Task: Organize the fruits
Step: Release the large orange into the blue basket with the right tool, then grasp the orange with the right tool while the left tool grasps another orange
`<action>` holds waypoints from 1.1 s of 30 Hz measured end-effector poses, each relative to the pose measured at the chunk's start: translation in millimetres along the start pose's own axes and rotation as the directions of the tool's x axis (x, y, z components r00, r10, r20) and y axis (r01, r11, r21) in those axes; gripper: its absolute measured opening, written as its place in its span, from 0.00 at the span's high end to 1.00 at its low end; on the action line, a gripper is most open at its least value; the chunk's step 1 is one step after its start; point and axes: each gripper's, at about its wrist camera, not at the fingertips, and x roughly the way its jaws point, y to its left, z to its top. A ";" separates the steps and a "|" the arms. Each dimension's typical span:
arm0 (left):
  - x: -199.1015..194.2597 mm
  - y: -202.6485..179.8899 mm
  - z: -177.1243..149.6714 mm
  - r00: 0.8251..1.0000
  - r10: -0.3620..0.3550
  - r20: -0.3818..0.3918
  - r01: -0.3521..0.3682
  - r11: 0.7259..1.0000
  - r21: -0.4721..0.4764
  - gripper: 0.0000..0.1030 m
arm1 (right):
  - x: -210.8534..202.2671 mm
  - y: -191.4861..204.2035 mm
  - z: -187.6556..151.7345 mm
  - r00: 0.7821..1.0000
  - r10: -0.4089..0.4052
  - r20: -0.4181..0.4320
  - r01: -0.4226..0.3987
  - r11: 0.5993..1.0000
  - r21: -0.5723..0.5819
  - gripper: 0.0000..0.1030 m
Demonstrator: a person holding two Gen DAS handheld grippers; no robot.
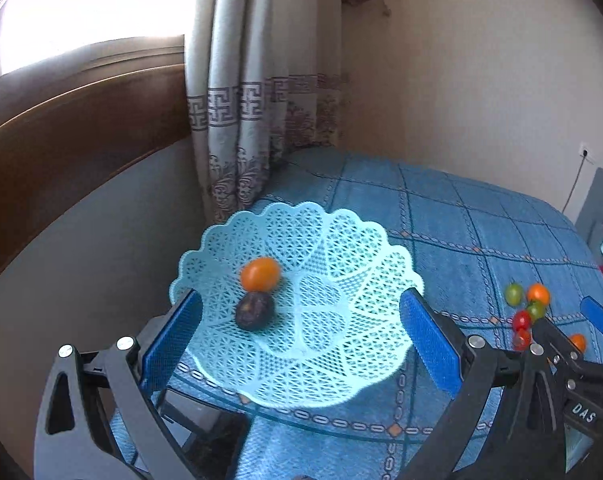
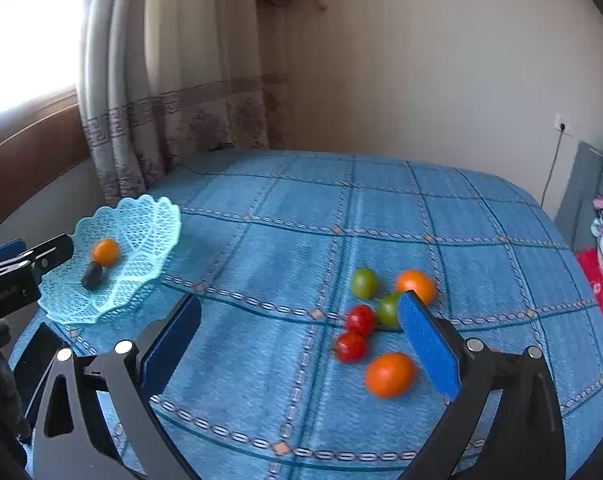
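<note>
Fruit lies in two places: a loose cluster of six small tomatoes on the blue checked cloth of the table, and two pieces already in the pale blue lattice basket at the table's left edge, namely an orange tomato touching a dark wrinkled fruit. The cluster holds two green tomatoes, two red tomatoes and two orange ones, the nearest orange tomato sitting just beside the right gripper's right pad. The right gripper stands wide apart and grasps nothing, hovering over the cloth near the cluster. The left gripper is likewise spread and empty, its pads framing the basket. Judged by appearance, the tomatoes are light, smooth, round and thin-skinned; they are likely to roll on contact and to split under a hard squeeze. A hold across the widest middle, pads level on both sides, with gentle closing, seems soundest. The nearest orange one is the freest to take; the red and green ones touch each other and may scatter if nudged. The basket looks light and flexible, and may shift if bumped.
</note>
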 end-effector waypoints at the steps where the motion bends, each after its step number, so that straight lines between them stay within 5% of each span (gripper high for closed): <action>1: 1.0 -2.9 -0.3 1.000 -0.004 -0.003 0.004 1.000 0.007 0.03 | 0.4 -3.9 -0.4 1.000 -0.006 -0.006 0.006 1.000 0.005 0.05; 20: 5.1 -67.6 -26.4 0.991 -0.111 -0.080 0.122 0.981 0.150 0.03 | 15.1 -140.6 -28.2 0.970 -0.086 -0.229 0.145 0.957 0.253 0.05; 31: 9.2 -86.6 -38.5 0.985 -0.129 -0.116 0.150 0.970 0.192 0.03 | 36.1 -159.1 -44.0 0.954 -0.111 -0.277 0.181 0.954 0.238 0.06; 33: 9.4 -88.5 -39.9 0.984 -0.130 -0.119 0.151 0.969 0.196 0.03 | 40.0 -155.7 -46.1 0.952 -0.119 -0.283 0.184 0.959 0.215 0.13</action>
